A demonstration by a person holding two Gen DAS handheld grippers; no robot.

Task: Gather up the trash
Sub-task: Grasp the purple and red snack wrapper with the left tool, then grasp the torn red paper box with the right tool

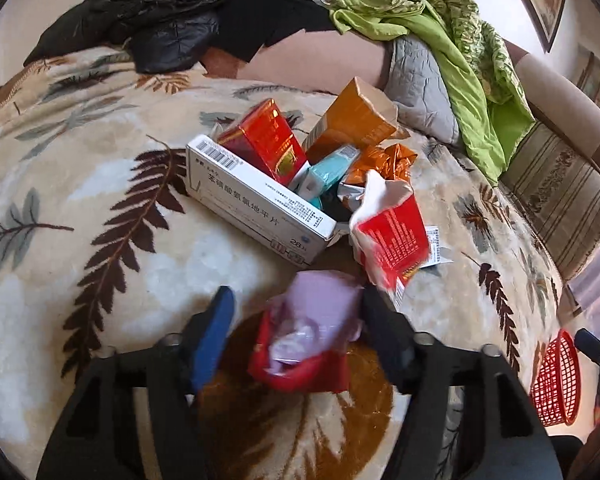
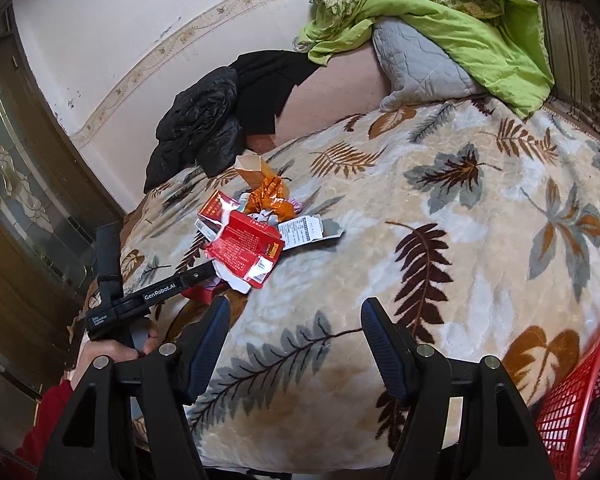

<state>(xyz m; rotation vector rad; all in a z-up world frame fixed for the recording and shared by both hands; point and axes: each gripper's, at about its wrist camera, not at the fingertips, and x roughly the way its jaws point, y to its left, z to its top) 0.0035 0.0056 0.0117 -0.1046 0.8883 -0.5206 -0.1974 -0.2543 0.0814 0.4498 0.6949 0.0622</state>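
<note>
A pile of trash lies on the leaf-patterned blanket (image 1: 99, 200): a white medicine box (image 1: 255, 204), a red box (image 1: 263, 140), an orange box (image 1: 352, 120), a teal box (image 1: 328, 172), an orange foil wrapper (image 1: 384, 160) and a torn red packet (image 1: 392, 236). My left gripper (image 1: 297, 294) is open just in front of the pile. A crumpled red packet with lilac plastic (image 1: 308, 344) lies between its fingers, with a gap to the left pad. My right gripper (image 2: 295, 304) is open over bare blanket, nothing between its fingers. The pile (image 2: 251, 232) sits ahead of it to the left.
A red mesh basket (image 2: 580, 400) stands at the bed's near right edge, also the basket (image 1: 556, 380) in the left view. A black jacket (image 1: 159, 12), a green blanket (image 1: 440, 28) and a grey pillow (image 1: 420, 80) lie at the back. A hand (image 2: 115, 350) holds the left tool.
</note>
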